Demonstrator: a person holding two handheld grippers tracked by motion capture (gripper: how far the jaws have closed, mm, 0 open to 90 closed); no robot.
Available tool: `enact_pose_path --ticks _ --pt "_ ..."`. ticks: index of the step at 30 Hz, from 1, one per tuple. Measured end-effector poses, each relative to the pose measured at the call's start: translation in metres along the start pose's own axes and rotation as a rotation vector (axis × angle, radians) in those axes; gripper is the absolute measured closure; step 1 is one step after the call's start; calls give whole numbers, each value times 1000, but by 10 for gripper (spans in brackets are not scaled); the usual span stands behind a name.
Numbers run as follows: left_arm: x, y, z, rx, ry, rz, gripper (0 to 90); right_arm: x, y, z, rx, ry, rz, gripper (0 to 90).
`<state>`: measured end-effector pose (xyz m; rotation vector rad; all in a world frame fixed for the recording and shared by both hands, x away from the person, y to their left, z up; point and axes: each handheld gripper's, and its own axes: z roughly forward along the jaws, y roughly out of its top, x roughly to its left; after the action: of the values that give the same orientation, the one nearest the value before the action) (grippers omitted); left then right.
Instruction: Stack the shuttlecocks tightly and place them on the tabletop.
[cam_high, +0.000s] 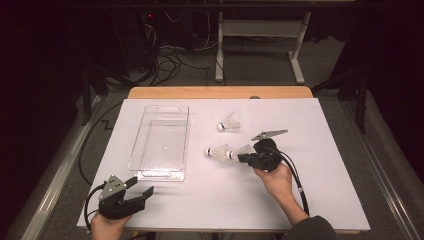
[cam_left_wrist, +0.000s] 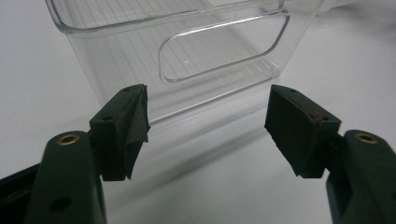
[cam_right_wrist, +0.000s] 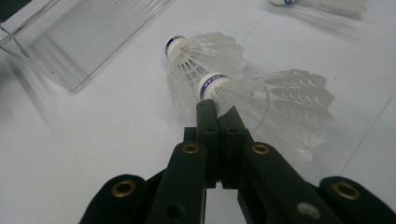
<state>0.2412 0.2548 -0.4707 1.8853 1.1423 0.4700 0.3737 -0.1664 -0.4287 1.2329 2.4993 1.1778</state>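
Three white shuttlecocks lie on the white table (cam_high: 310, 150). One shuttlecock (cam_high: 231, 122) (cam_right_wrist: 327, 3) rests apart, farther back. Two sit side by side at the centre: a free one (cam_high: 216, 151) (cam_right_wrist: 205, 53), and a nearer shuttlecock (cam_high: 244, 150) (cam_right_wrist: 280, 107) whose feather skirt, just behind the cork, is pinched by my right gripper (cam_high: 240, 158) (cam_right_wrist: 215, 108). Its jaws are pressed together. My left gripper (cam_high: 142, 186) (cam_left_wrist: 208, 126) stands open at the front left, aimed at the near end of a clear plastic bin (cam_high: 159, 175) (cam_left_wrist: 187, 56), with nothing between its jaws.
The clear bin holds nothing and has a handle cut-out (cam_left_wrist: 224, 46) in its near wall. A wooden edge (cam_high: 220, 92) runs along the table's back. Cables and a desk frame (cam_high: 260, 30) are on the floor beyond.
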Motion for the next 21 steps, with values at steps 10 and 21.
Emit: enact_pose_path --ticks 10,21 --pt "0 0 0 3 0 -2 314 5 6 6 8 2 -19 900" --pt "0 0 1 5 -1 0 314 6 7 12 9 9 -17 900"
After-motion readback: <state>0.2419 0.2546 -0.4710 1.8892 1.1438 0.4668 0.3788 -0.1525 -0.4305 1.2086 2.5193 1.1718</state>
